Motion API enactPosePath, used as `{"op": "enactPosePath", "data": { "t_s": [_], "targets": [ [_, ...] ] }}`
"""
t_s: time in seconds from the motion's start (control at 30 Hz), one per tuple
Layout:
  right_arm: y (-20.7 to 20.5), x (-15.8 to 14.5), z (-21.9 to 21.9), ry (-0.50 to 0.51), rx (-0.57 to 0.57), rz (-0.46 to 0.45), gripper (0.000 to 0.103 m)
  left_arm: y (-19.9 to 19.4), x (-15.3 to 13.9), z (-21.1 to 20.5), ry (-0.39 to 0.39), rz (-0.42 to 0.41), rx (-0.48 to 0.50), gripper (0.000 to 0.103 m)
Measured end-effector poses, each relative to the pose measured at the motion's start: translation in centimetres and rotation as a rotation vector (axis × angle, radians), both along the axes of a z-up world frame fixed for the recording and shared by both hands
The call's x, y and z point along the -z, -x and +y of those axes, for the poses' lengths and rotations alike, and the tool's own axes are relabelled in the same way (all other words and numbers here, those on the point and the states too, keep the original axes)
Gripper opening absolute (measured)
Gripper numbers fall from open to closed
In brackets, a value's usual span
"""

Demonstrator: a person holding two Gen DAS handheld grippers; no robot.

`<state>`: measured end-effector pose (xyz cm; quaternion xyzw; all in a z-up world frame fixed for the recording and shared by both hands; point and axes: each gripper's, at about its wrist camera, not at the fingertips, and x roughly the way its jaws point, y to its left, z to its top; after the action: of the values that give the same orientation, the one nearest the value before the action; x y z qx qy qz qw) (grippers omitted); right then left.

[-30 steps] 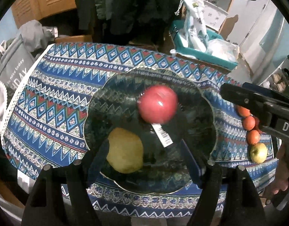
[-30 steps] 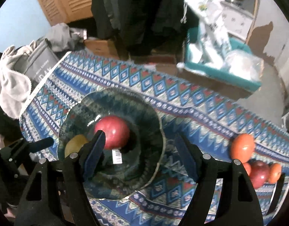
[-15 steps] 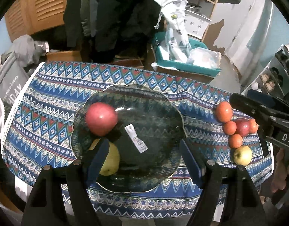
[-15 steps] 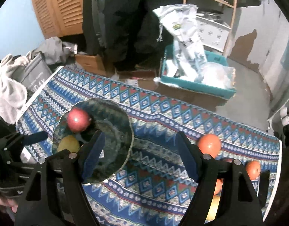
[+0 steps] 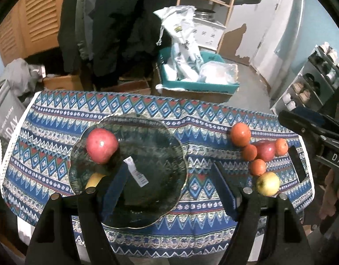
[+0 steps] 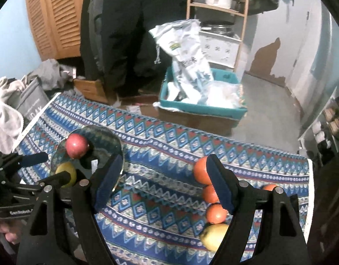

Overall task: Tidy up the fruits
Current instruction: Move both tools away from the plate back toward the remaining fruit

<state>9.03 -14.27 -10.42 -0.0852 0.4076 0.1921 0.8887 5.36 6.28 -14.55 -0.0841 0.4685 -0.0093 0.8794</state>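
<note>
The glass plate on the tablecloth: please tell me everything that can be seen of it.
The glass plate is dark, greenish and see-through, with a wavy scalloped rim and a fine embossed pattern. It lies flat on the patterned tablecloth, toward the table's left side. A white barcode sticker is stuck near its middle. A red apple rests on its far-left part, and a yellow fruit sits at its left edge, partly hidden by the left gripper's finger. Neither gripper touches it.

My feeds look dim and cool. Fisheye bending darkens the edges. Slight blur softens the far room.
</note>
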Motion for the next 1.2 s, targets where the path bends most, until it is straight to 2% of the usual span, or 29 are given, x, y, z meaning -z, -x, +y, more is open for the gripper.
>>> {"op": "enactPosePath", "data": {
  "t_s": [0.77,1.2],
  "targets": [
    [1.7,-1.8,-11.8,-0.035,0.181,-0.076,0.082,-0.4,-3.5,-7.3,-0.025,-0.083,0.110,0.083],
    [1.9,-1.1,-15.6,-0.056,0.236,-0.066,0.083,-1.0,-3.8,-10.8,-0.040,-0.094,0.160,0.086]
  ]
}}
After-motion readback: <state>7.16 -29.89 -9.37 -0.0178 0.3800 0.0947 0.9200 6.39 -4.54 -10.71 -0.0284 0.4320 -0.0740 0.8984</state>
